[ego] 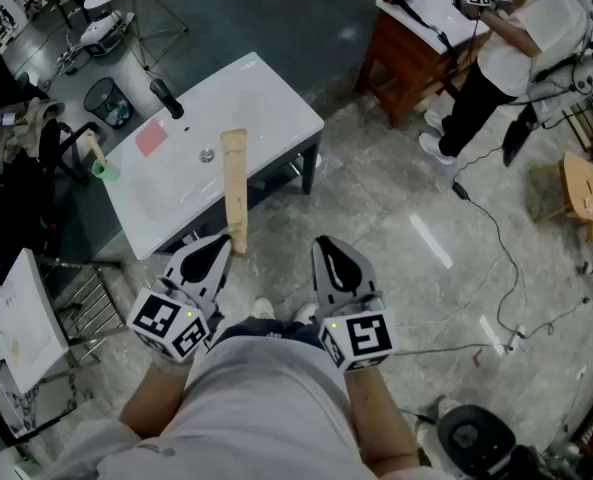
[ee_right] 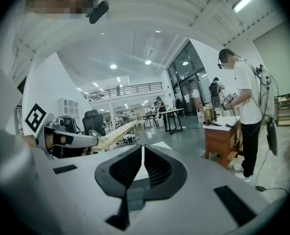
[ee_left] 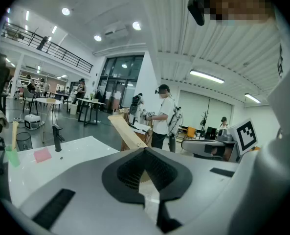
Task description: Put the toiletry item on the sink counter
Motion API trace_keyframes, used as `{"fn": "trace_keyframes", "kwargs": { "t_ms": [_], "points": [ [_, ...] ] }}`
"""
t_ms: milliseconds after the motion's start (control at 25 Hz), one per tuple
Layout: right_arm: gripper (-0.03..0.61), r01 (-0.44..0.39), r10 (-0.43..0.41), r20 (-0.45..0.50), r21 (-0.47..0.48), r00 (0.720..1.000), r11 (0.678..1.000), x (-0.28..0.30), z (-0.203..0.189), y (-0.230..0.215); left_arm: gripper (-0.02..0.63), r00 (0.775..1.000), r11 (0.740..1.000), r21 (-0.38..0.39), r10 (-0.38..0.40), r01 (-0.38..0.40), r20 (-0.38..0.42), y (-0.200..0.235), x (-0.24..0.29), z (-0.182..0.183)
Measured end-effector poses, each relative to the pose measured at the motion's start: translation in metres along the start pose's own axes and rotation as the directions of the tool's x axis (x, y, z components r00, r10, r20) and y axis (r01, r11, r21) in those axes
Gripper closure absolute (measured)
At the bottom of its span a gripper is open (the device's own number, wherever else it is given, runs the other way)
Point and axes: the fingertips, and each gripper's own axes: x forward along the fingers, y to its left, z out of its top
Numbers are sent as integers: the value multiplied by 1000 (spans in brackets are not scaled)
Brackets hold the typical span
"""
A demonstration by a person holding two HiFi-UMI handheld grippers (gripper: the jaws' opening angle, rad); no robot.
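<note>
Head view: my left gripper [ego: 226, 244] clamps the tan toiletry item [ego: 234, 183] over the near edge of the sink counter [ego: 271, 103]; my right gripper [ego: 326, 246] is closed and empty.

Standing on grey floor tiles [ego: 396, 218]: a white sink counter [ego: 266, 93] on dark legs. Mounted at its far rim, a black faucet [ego: 166, 98]. Just in front of the faucet and slightly left, lying flat on the white surface, a pink rectangular piece [ego: 151, 138]. In front of the faucet to the right, the drain [ego: 207, 154]. Farther left of the faucet, at the counter's end, a green holder [ego: 102, 169] with a pale stick upright. Well right of the faucet, on the tiles, a brown wooden table [ego: 411, 53].
</note>
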Motion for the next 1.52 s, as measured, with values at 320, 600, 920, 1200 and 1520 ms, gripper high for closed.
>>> {"fn": "trace_keyframes", "kwargs": {
  "t_ms": [320,600,920,1200,1520],
  "points": [
    [548,-8,8,-2,-49,1000,999,26,7,22,597,1000,1000,-8,-1,1,6,35,-11,4],
    [546,37,-37,3,-53,999,998,49,3,47,597,999,999,-20,-40,40,22,72,-24,4],
    [546,90,-89,23,-56,996,994,71,2,60,597,998,998,-26,-58,59,40,105,-42,0],
    [546,81,-80,22,-48,997,996,103,5,48,597,999,999,-22,-31,32,39,129,-32,0],
    [546,29,-29,-6,-39,1000,999,154,7,-4,597,999,998,-49,30,-29,18,149,23,7]
  ]
}}
